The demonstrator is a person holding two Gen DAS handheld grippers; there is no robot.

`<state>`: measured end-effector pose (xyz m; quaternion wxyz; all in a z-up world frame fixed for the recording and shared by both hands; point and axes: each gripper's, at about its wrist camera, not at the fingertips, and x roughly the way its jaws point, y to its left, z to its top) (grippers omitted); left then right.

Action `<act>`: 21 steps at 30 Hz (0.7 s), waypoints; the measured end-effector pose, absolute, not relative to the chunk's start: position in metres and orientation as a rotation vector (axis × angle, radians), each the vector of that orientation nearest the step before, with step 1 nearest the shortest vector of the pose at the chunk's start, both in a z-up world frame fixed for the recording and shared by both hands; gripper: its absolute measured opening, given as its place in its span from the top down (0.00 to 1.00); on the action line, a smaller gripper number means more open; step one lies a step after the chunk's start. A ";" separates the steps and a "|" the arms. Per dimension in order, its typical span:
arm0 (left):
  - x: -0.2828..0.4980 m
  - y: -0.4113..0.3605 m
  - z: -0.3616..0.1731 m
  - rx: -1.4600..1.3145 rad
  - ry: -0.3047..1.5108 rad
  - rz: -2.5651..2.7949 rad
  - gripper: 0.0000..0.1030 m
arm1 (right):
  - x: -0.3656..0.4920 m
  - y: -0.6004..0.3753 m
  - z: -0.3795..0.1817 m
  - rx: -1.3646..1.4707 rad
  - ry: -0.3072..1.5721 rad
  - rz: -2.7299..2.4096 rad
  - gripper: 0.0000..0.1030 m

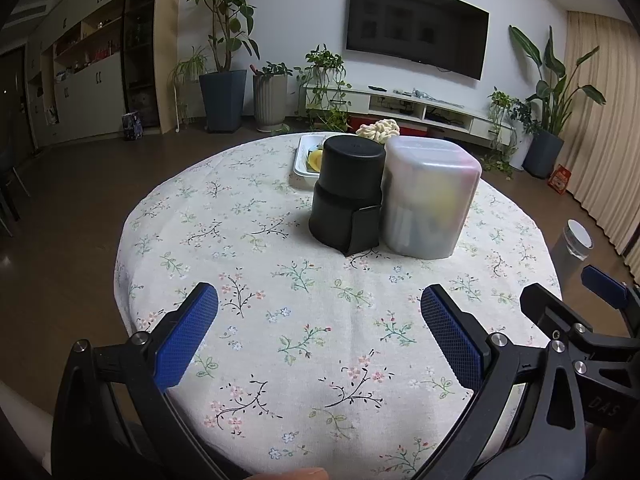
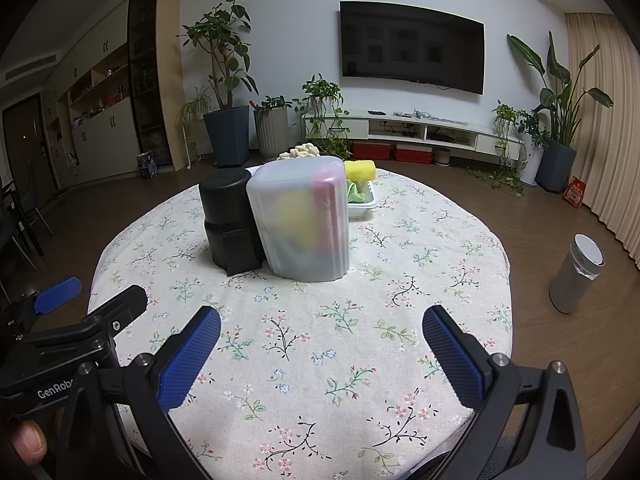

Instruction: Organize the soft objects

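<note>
Nearest the left wrist lens, the left gripper (image 1: 319,332) is hovering over the near part of the floral tablecloth (image 1: 312,344) with its blue pads spread wide and nothing between them. Beyond it, a black cylindrical container (image 1: 346,192) and a frosted translucent box (image 1: 430,196) are standing side by side, touching, and they are screening a white tray (image 1: 301,168) that is holding the soft things: a yellow piece is peeking out beside the black container and a cream knitted item (image 1: 378,130) is showing above both. From the right wrist view, the right gripper (image 2: 322,340) is likewise hanging open and empty over the cloth, and the tray (image 2: 366,204) is showing at the box's right with a yellow sponge (image 2: 360,170) and a green cloth (image 2: 354,194) in it. Reaching well probably means going round the right side of the box (image 2: 304,224) with the right claw rather than over the top, keeping the pads wide until they are straddling the sponge, then squeezing gently so it does not spring out. Whether the containers are meant as the destination cannot be told.
</note>
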<state>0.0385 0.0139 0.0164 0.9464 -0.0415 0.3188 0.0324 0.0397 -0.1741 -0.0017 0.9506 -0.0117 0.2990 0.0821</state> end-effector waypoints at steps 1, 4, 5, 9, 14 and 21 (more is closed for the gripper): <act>0.038 0.014 0.017 -0.085 0.650 0.067 0.00 | 0.040 -0.174 -0.002 -0.024 0.607 0.166 0.00; 0.039 0.015 0.017 -0.087 0.652 0.067 0.00 | 0.040 -0.174 -0.002 -0.023 0.608 0.165 0.00; 0.039 0.015 0.017 -0.087 0.651 0.070 0.00 | 0.040 -0.174 -0.002 -0.024 0.609 0.164 0.00; 0.039 0.016 0.017 -0.087 0.651 0.072 0.00 | 0.042 -0.175 -0.003 -0.024 0.613 0.161 0.00; 0.040 0.016 0.017 -0.089 0.653 0.069 0.00 | 0.042 -0.175 -0.004 -0.023 0.613 0.160 0.00; 0.040 0.017 0.016 -0.090 0.652 0.069 0.00 | 0.042 -0.176 -0.004 -0.022 0.615 0.161 0.00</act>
